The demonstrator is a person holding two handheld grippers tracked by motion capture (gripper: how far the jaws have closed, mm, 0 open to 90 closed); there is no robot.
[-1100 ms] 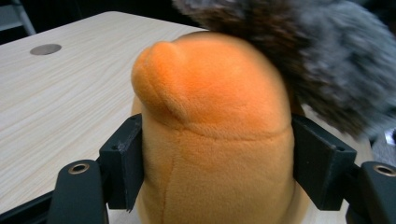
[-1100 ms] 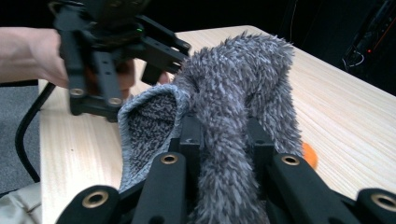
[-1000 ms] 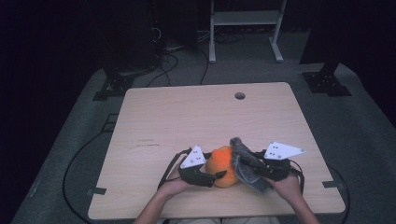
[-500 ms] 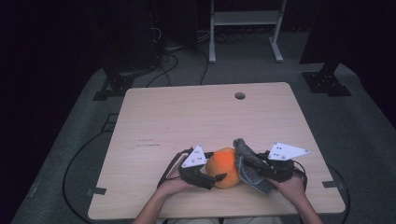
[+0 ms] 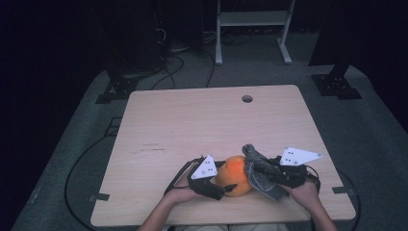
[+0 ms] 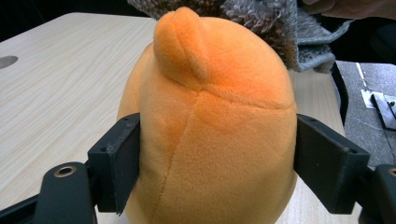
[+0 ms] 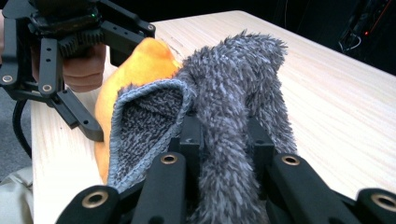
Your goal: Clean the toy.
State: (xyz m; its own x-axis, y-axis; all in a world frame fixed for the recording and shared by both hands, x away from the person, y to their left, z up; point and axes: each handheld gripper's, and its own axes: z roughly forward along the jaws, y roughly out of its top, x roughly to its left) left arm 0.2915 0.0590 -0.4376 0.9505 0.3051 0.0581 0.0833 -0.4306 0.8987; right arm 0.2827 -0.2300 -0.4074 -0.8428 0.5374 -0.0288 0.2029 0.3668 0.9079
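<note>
An orange plush toy (image 5: 233, 174) sits near the front edge of the wooden table (image 5: 192, 120). My left gripper (image 5: 226, 180) reaches around it from the left. In the left gripper view the toy (image 6: 210, 116) bulges between both pads (image 6: 119, 161), which press on its sides; the jaws have just been closing on it. My right gripper (image 5: 267, 174) is shut on a grey fuzzy sock (image 5: 256, 166) and holds it against the toy's right side. In the right gripper view the sock (image 7: 233, 88) stands up between the jaws, its open cuff (image 7: 144, 121) facing the toy (image 7: 144, 58).
A round cable hole (image 5: 247, 98) lies near the table's far edge. Behind the table stand a white frame (image 5: 252, 29) and dark stands, with cables on the grey floor (image 5: 82, 159). Bare tabletop stretches beyond the toy.
</note>
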